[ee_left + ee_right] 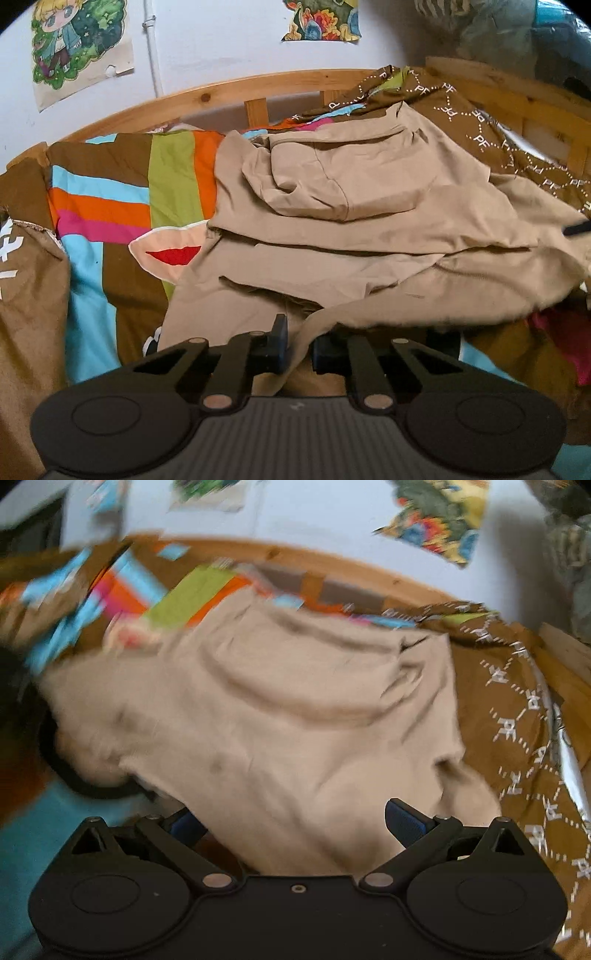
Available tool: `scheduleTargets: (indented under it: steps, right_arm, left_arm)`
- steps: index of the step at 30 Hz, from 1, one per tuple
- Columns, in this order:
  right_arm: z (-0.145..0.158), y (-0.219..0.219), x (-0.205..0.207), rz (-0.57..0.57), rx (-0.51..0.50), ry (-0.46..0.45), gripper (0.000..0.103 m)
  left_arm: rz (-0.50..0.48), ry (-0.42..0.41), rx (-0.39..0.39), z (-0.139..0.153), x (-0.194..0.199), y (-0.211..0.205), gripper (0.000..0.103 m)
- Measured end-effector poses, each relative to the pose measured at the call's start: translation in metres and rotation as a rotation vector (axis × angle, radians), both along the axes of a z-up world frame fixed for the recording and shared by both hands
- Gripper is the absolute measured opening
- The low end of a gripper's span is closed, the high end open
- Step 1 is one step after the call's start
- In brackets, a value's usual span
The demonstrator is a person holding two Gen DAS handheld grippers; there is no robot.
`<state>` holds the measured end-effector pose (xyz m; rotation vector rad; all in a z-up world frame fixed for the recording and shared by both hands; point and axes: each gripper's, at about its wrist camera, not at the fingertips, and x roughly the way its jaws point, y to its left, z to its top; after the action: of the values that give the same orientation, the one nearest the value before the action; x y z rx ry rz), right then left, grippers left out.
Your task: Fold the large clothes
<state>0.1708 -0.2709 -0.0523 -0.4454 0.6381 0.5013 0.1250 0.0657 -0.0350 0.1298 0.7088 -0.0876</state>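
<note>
Lower centre of left wrist view: left hand-held gripper (297, 345) clamped on a thin edge of the beige hoodie (354, 206), which lies rumpled across the striped duvet (110, 206) on the bed. Right hand-held gripper (295, 825) stands apart, cloth draped between fingers; blurred. Risk: thin pinch slips, fold collapses.

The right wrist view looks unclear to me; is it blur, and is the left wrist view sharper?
Right wrist view: motion blur smears the beige garment and the bedding; only the right gripper itself is crisp. Left wrist view: sharp, with seams of the garment readable; fisheye bends the wooden bed frame into an arc.
</note>
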Motion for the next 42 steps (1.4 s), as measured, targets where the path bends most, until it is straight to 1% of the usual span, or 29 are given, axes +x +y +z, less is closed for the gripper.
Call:
scheduleTargets:
  steps: [1,2,3,5,7,10,12,15,17,18,19,20,21,23,24,27,30,32,33,35,37,39,40,41,42]
  right_arm:
    - [-0.008,-0.002,-0.010,0.024,-0.038,0.002,0.099]
    - [-0.016,-0.005,-0.022,0.048,-0.096,-0.011,0.099]
    - [-0.024,-0.009,-0.033,0.059,-0.158,-0.043,0.097]
    - [-0.033,-0.019,-0.048,0.045,-0.241,-0.108,0.094]
    - [-0.037,-0.033,-0.053,-0.015,-0.274,-0.147,0.091]
    - [-0.043,-0.053,-0.046,-0.110,-0.302,-0.147,0.086]
    - [-0.048,-0.061,-0.044,-0.130,-0.322,-0.162,0.086]
    - [-0.054,-0.069,-0.043,-0.123,-0.371,-0.213,0.086]
    - [-0.054,-0.074,-0.040,-0.117,-0.387,-0.239,0.077]
    - [-0.052,-0.075,-0.039,-0.104,-0.385,-0.247,0.063]
    - [-0.050,-0.075,-0.039,-0.091,-0.380,-0.249,0.045]
    - [-0.049,-0.075,-0.041,-0.072,-0.373,-0.249,0.036]
    - [-0.046,-0.075,-0.041,-0.059,-0.357,-0.245,0.020]
    - [-0.038,-0.076,-0.039,-0.078,-0.285,-0.217,0.014]
    - [-0.033,-0.077,-0.037,-0.097,-0.249,-0.203,0.011]
    - [-0.018,-0.081,-0.031,-0.144,-0.161,-0.193,0.009]
    - [-0.006,-0.081,-0.026,-0.175,-0.118,-0.206,0.009]
    - [-0.002,-0.081,-0.023,-0.183,-0.118,-0.215,0.010]
    - [-0.002,-0.080,-0.023,-0.182,-0.129,-0.217,0.012]
    - [-0.008,-0.080,-0.027,-0.179,-0.146,-0.207,0.015]
    - [-0.016,-0.084,-0.030,-0.185,-0.160,-0.174,0.027]
    - [-0.023,-0.090,-0.032,-0.193,-0.168,-0.155,0.027]
    - [-0.026,-0.094,-0.035,-0.198,-0.167,-0.148,0.025]
    - [-0.027,-0.096,-0.037,-0.200,-0.157,-0.142,0.023]
    - [-0.027,-0.098,-0.039,-0.202,-0.144,-0.141,0.017]
  left_arm:
    - [-0.001,0.001,0.002,0.000,0.000,0.000,0.013]
    - [0.000,-0.001,0.009,-0.001,0.000,-0.001,0.013]
    - [0.000,-0.003,0.015,-0.001,0.000,-0.002,0.013]
    - [0.004,-0.001,0.009,0.000,0.001,-0.001,0.013]
    - [0.013,-0.003,0.006,0.001,-0.001,-0.002,0.013]
    - [0.019,-0.003,0.012,0.002,-0.002,-0.001,0.014]
    - [0.019,-0.004,0.015,0.003,-0.002,-0.001,0.014]
    - [0.018,-0.005,0.030,0.002,-0.004,-0.003,0.014]
    - [0.015,-0.001,0.043,0.000,-0.004,-0.004,0.014]
    - [0.013,0.001,0.050,0.000,-0.005,-0.005,0.014]
    - [0.010,0.009,0.060,-0.002,-0.005,-0.006,0.014]
    - [0.003,0.025,0.075,-0.005,-0.005,-0.007,0.014]
    - [-0.010,0.046,0.097,-0.009,-0.005,-0.009,0.014]
    - [-0.034,0.094,0.155,-0.019,-0.005,-0.014,0.015]
    - [-0.044,0.119,0.193,-0.024,-0.005,-0.016,0.018]
    - [-0.052,0.179,0.313,-0.035,-0.010,-0.022,0.029]
    - [-0.030,0.196,0.448,-0.042,-0.016,-0.021,0.031]
    - [-0.014,0.199,0.502,-0.045,-0.018,-0.020,0.033]
    - [-0.011,0.202,0.517,-0.046,-0.019,-0.019,0.033]
    - [-0.009,0.201,0.525,-0.046,-0.018,-0.019,0.028]
    - [-0.017,0.185,0.526,-0.045,-0.017,-0.020,0.014]
    - [-0.019,0.143,0.520,-0.041,-0.018,-0.021,0.006]
    - [-0.016,0.117,0.512,-0.038,-0.019,-0.021,0.003]
    - [-0.006,0.076,0.494,-0.031,-0.020,-0.021,0.003]
    - [0.011,0.035,0.462,-0.022,-0.022,-0.018,0.003]
